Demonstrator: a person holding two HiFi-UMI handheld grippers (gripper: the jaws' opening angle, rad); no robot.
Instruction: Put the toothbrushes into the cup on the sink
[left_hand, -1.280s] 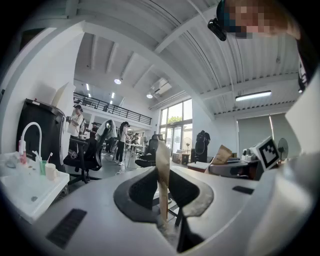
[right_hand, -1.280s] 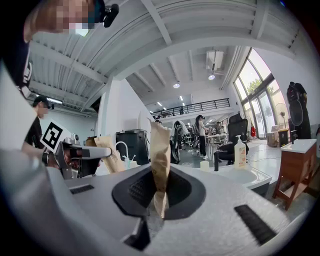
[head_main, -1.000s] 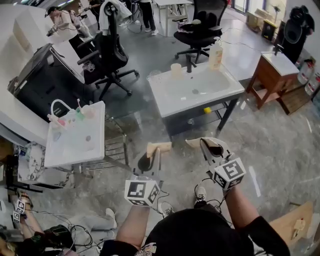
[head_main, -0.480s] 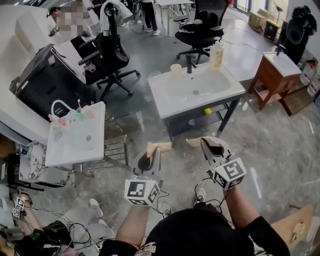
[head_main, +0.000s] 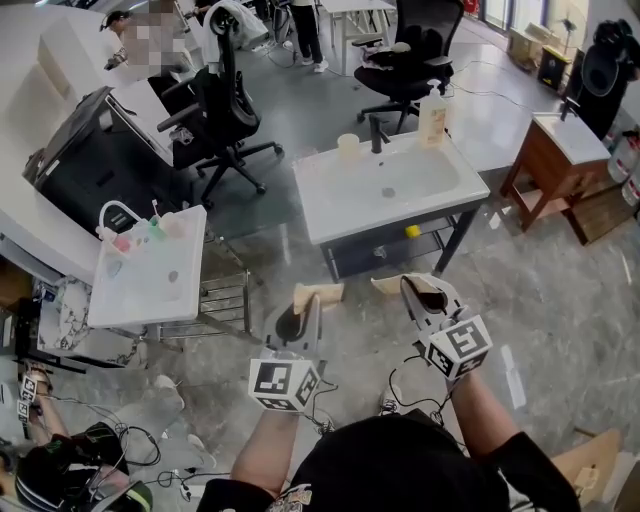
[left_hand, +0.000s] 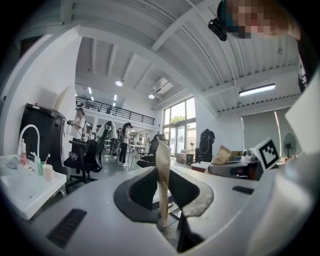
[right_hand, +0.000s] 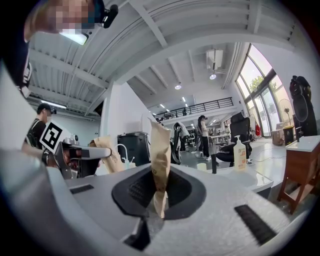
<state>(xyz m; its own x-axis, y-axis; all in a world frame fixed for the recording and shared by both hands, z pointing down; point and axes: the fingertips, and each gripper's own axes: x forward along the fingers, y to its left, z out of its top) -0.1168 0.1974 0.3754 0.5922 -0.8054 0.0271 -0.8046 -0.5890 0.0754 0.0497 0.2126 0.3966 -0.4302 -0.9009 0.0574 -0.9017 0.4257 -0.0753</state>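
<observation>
toothbrushes (head_main: 156, 212) stood at the back of a small white basin (head_main: 130, 300) on the left, well apart from both grippers. the cup (head_main: 348, 147) sat on the back rim of the larger sink (head_main: 340, 205) ahead, beside the tap (head_main: 375, 130). the left gripper (head_main: 318, 294) and right gripper (head_main: 390, 284) were level, jaws pressed together on nothing.

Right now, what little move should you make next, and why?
Probably walk toward the small sink on the left: the toothbrushes seem to stand there, far from both grippers. The left gripper and right gripper are shut and empty, so nothing can go in the cup yet.
</observation>
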